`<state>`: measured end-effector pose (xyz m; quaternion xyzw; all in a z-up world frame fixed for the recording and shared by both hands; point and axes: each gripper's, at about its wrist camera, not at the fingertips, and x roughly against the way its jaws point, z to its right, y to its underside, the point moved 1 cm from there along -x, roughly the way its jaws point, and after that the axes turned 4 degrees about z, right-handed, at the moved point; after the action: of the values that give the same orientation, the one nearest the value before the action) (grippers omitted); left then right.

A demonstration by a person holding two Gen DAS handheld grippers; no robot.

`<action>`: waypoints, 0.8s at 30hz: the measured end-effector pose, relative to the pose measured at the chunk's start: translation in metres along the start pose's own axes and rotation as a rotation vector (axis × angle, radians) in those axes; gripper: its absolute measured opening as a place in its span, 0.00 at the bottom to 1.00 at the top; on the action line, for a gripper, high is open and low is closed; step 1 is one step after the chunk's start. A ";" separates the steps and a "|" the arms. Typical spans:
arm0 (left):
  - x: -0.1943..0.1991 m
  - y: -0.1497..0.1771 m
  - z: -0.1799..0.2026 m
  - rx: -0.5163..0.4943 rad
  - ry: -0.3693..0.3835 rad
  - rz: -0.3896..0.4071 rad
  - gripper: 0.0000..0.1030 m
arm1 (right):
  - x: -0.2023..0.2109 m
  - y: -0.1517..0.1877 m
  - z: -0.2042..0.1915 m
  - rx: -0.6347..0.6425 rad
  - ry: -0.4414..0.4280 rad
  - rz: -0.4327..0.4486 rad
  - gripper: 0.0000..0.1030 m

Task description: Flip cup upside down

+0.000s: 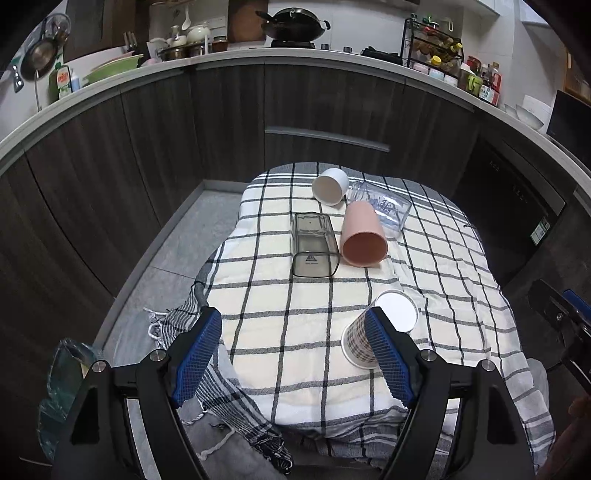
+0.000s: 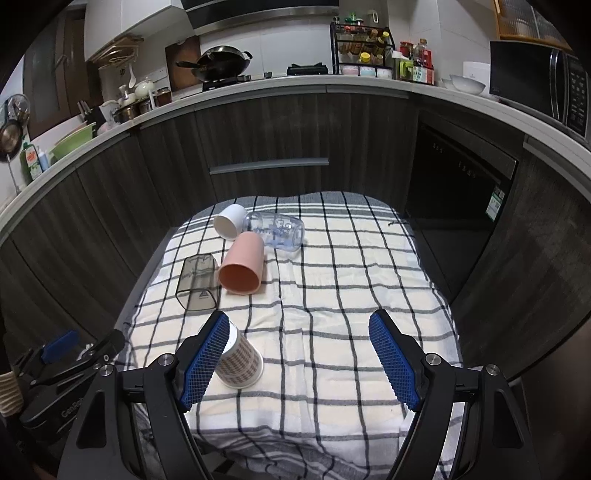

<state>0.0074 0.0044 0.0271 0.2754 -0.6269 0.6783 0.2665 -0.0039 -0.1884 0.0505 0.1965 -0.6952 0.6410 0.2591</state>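
Observation:
A plaid paper cup (image 1: 360, 341) stands upside down on the checked cloth, its white base (image 1: 399, 310) up; it also shows in the right wrist view (image 2: 240, 363). A pink cup (image 1: 364, 236) (image 2: 242, 269), a white cup (image 1: 330, 186) (image 2: 229, 221), a smoky square container (image 1: 314, 245) (image 2: 197, 282) and a clear bottle (image 1: 384, 208) (image 2: 277, 230) lie on their sides farther back. My left gripper (image 1: 295, 354) is open and empty, its right finger in front of the plaid cup. My right gripper (image 2: 299, 358) is open and empty, with the plaid cup just behind its left finger.
The checked cloth (image 1: 295, 295) covers a small table (image 2: 351, 295) in front of dark kitchen cabinets (image 1: 229, 118). A striped towel (image 1: 221, 398) hangs over the near left edge. The counter behind holds a wok (image 1: 293, 24) and a spice rack (image 1: 434, 48). A dishwasher (image 2: 461, 206) stands to the right.

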 end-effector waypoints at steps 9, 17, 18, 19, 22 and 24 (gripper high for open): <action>0.001 -0.001 -0.002 0.007 0.007 -0.002 0.77 | 0.000 0.001 -0.003 0.001 -0.011 0.004 0.76; 0.001 -0.001 -0.002 0.007 0.007 -0.004 0.77 | -0.001 0.001 -0.003 0.001 -0.012 0.008 0.76; 0.001 -0.001 -0.002 0.006 0.008 -0.004 0.77 | -0.001 0.001 -0.003 0.000 -0.013 0.008 0.76; 0.001 -0.001 -0.002 0.006 0.008 -0.004 0.77 | -0.001 0.001 -0.003 -0.001 -0.013 0.008 0.76; 0.000 0.000 -0.001 0.005 0.008 -0.007 0.77 | -0.001 0.001 -0.004 -0.001 -0.012 0.007 0.76; -0.001 0.000 -0.001 0.007 0.007 -0.009 0.77 | -0.001 0.001 -0.003 -0.001 -0.013 0.007 0.76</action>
<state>0.0077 0.0058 0.0265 0.2767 -0.6223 0.6803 0.2708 -0.0035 -0.1852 0.0496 0.1981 -0.6979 0.6404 0.2522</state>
